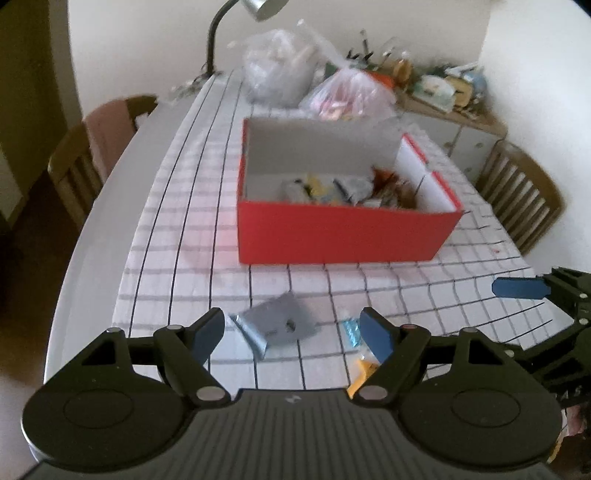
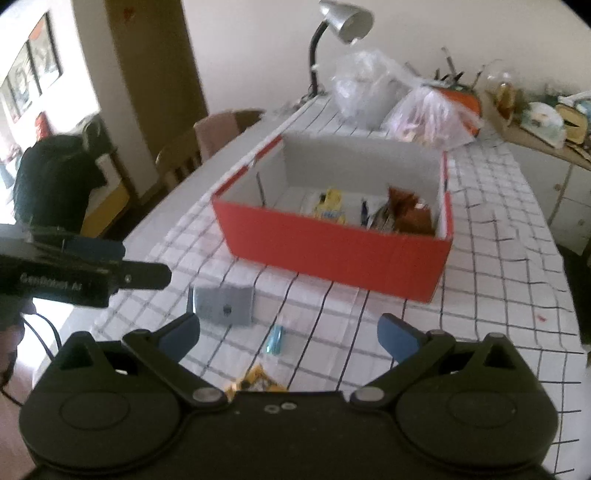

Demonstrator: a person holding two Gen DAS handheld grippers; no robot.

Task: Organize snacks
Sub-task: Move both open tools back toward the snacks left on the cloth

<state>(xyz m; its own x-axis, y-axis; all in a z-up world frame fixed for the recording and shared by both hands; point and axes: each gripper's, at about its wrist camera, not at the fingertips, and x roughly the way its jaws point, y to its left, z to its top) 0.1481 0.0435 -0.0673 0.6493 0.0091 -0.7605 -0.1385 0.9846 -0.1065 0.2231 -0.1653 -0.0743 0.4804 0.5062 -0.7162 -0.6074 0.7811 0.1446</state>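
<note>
A red box [image 1: 343, 236] [image 2: 332, 251] with a white inside stands on the checked tablecloth and holds several snack packets [image 1: 343, 190] [image 2: 369, 212]. In front of it lie a grey packet [image 1: 277, 325] [image 2: 225, 304], a small blue packet [image 1: 351, 330] [image 2: 276, 339] and a yellow packet [image 1: 360, 373] [image 2: 255, 380]. My left gripper [image 1: 293, 336] is open and empty, just above the grey packet. My right gripper [image 2: 290, 338] is open and empty, over the blue packet. Each gripper shows at the edge of the other's view, the right one [image 1: 524, 288] and the left one [image 2: 110, 266].
Two filled plastic bags [image 1: 314, 85] [image 2: 399, 103] and a desk lamp [image 1: 229, 33] [image 2: 332, 33] stand behind the box. Wooden chairs [image 1: 92, 155] [image 1: 524, 192] flank the table. A cluttered sideboard [image 1: 450, 99] is at the back right.
</note>
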